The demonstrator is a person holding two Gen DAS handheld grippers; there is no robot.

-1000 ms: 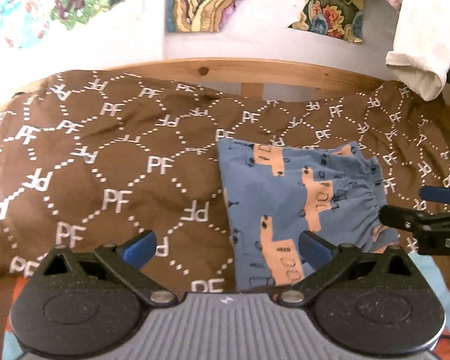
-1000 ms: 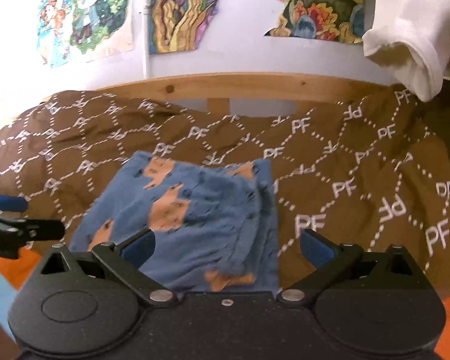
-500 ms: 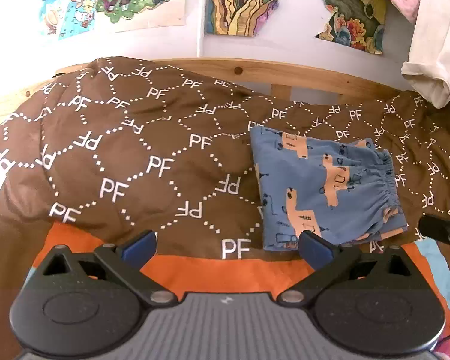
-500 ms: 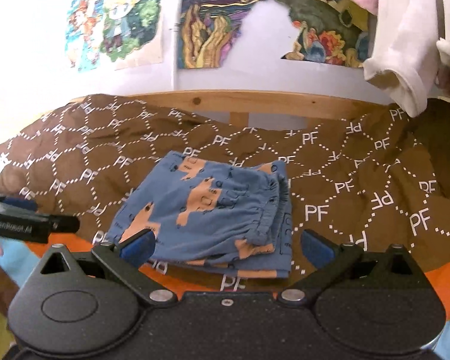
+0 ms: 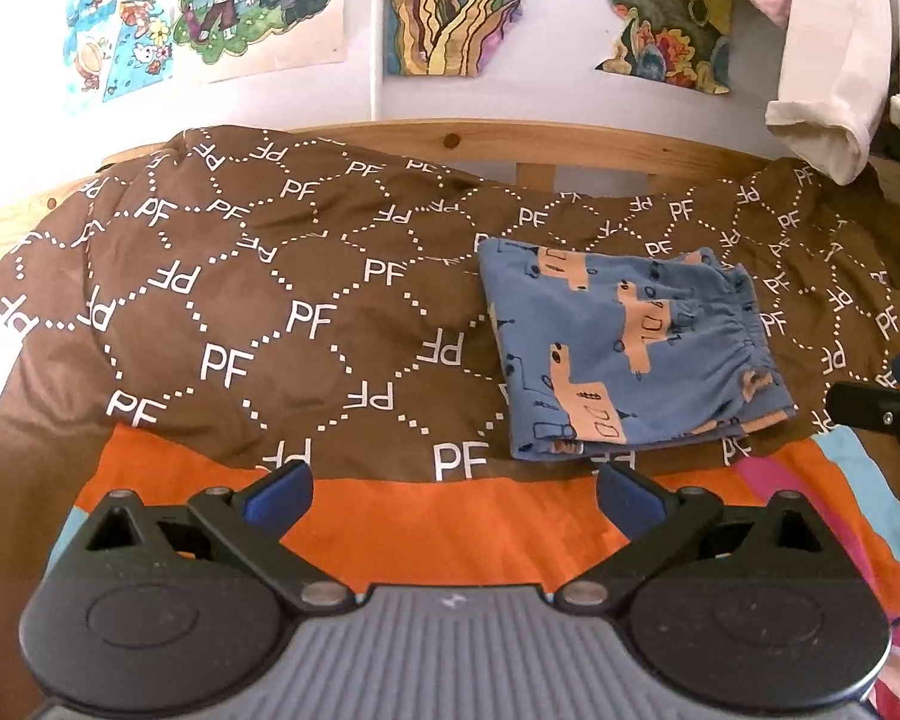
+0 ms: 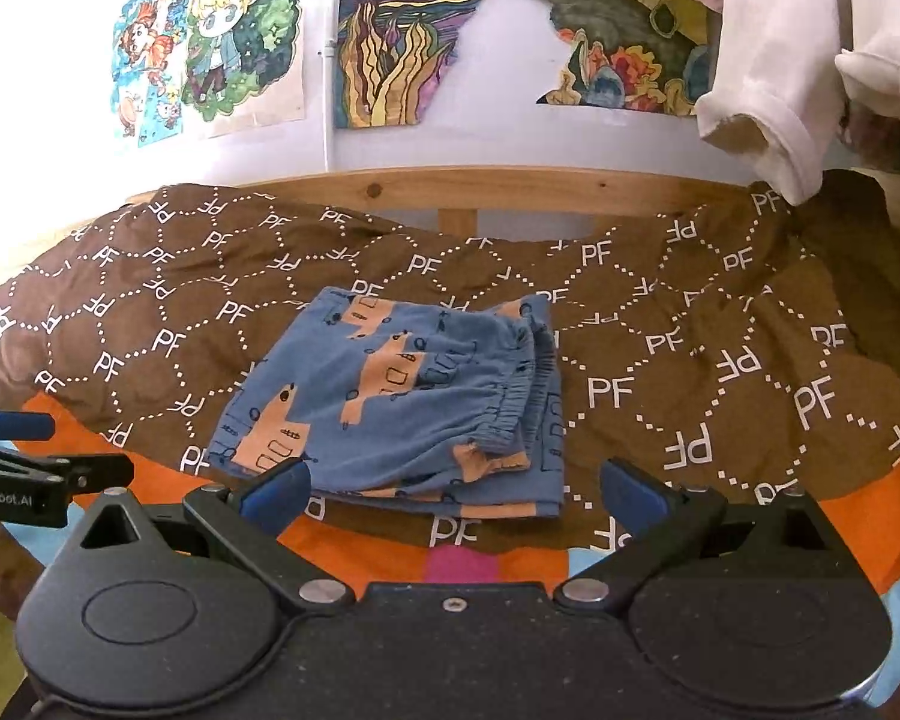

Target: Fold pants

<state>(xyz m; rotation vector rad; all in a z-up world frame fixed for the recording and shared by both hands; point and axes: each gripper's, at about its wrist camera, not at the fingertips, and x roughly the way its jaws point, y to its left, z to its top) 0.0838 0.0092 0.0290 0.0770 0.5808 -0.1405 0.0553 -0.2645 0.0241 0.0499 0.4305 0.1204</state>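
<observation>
Blue pants [image 5: 624,348] with orange truck prints lie folded into a small flat rectangle on the brown bedspread [image 5: 258,312], elastic waistband to the right. In the right wrist view the same pants [image 6: 402,396] lie straight ahead. My left gripper [image 5: 453,495] is open, back over the orange band of the cover, left of and nearer than the pants. My right gripper [image 6: 453,489] is also open, just short of the pants' near edge, nothing between its fingers. Each gripper's tip shows at the edge of the other's view.
A wooden bed rail [image 5: 510,144] runs behind the bedspread, below a wall with colourful drawings [image 5: 450,0]. White and pink clothes [image 6: 768,90] hang at the upper right. An orange and light-blue patterned cover [image 5: 450,516] lies at the near edge.
Both grippers have pulled back and up from the pants, which now lie farther off and untouched. Both stayed open throughout.
</observation>
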